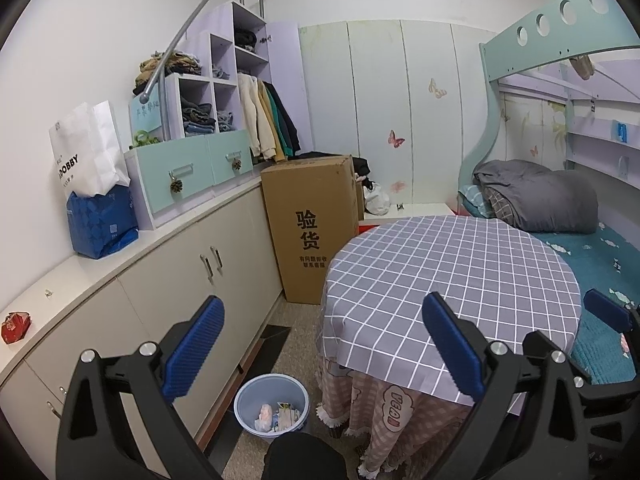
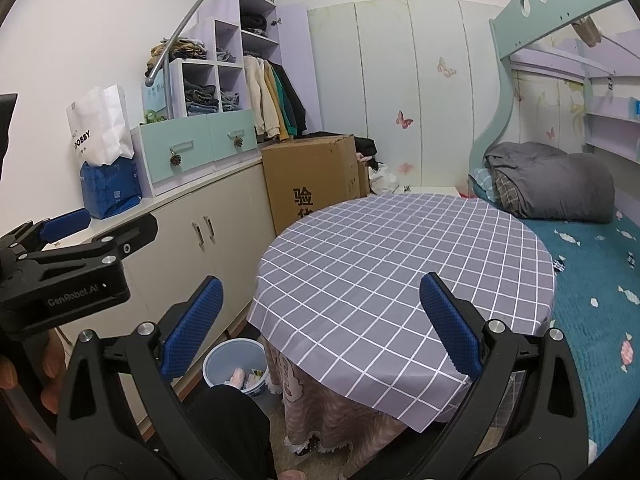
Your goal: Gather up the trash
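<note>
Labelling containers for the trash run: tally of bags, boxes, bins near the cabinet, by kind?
White paper bag: 1
Blue bag: 1
Cardboard box: 1
Blue bin on the floor, trash already inside: 1
Total: 4
Both tools, left and right, are open and hold nothing.

Matt checked cloth on table (image 1: 460, 264), smooth plastic bin (image 1: 244, 408), plain cardboard box (image 1: 312, 220), glossy cabinet top (image 1: 132, 248).

White walls, cream cabinets (image 1: 208, 280), checked round table (image 1: 452, 276), teal bunk bed (image 1: 600, 264)
</note>
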The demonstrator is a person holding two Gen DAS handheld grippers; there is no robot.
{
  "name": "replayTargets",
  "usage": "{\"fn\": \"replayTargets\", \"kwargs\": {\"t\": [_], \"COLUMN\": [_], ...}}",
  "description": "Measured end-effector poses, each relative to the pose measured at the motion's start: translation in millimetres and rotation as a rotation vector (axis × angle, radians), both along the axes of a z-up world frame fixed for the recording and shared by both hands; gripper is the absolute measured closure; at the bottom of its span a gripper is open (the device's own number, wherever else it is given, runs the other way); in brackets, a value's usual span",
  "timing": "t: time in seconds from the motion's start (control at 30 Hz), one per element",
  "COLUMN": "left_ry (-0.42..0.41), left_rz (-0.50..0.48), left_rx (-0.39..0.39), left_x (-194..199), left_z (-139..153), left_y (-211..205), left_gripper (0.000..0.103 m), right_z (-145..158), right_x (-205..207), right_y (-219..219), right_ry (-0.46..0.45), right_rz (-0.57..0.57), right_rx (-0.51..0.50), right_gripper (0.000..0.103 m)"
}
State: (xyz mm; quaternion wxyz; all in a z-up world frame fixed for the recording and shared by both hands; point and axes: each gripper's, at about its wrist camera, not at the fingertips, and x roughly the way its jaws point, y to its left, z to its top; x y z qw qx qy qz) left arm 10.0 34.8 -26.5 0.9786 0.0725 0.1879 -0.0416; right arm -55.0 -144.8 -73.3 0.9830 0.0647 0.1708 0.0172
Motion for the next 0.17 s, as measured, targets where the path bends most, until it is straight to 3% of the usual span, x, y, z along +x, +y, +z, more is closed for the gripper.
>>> {"fn": "replayTargets", "kwargs": {"t": [0.17], "left_ry": [0.039], "left_rz": [0.001], "left_rx": [-0.009], "left_x": [9.4], "left_z": [-10.2], "left_y": [-4.3], "left_gripper": [0.006], "right_z": [-7.9], "right_x": [5.5], "right_y": [-11.3], "right_ry": [0.026], "right_rz": [-0.021], "right_rx": [0.022], "right_gripper": [0.007]}}
